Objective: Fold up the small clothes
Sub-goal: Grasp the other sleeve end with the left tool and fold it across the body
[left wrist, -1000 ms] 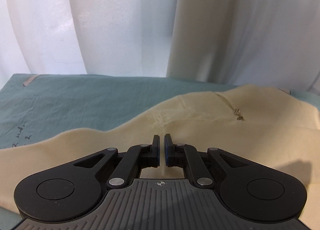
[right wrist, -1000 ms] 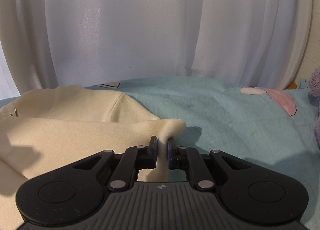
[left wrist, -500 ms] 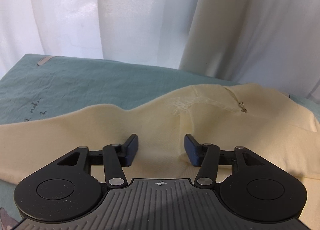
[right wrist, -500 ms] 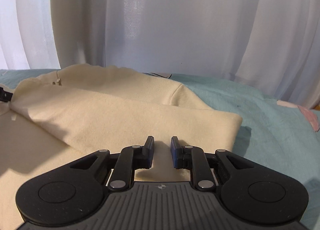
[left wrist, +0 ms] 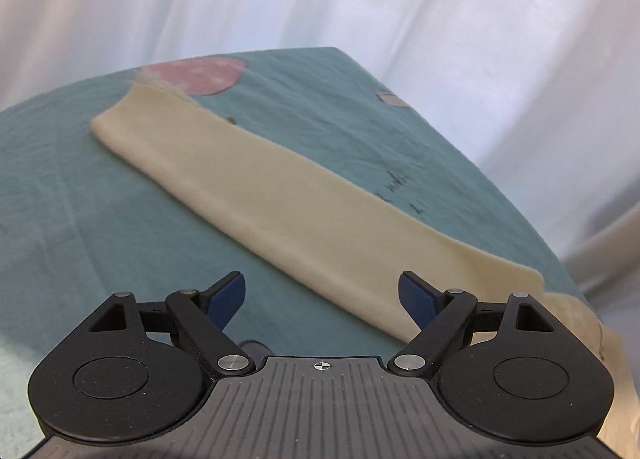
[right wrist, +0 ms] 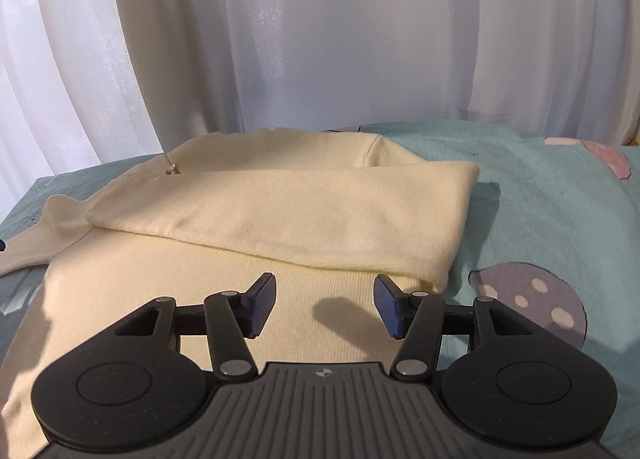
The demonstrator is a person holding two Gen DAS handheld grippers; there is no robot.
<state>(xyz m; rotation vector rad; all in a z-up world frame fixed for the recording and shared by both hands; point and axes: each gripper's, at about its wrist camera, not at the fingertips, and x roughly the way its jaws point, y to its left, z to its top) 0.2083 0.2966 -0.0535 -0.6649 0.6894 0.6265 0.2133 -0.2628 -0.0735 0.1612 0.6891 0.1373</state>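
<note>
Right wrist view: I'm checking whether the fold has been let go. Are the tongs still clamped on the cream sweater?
No, the right tongs stand open above the cream sweater, with nothing between their blue pads.

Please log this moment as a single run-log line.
left gripper: open, empty | right gripper: open, empty | cream sweater: one sleeve folded across, other sleeve outstretched on teal sheet

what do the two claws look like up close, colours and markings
Both match: the left claw and right claw have matte black linkage arms with silver pivot pins, round black discs either side, a ribbed dark grey base bearing a small crosshair mark, and blue pads on the fingers. No cables visible.
</note>
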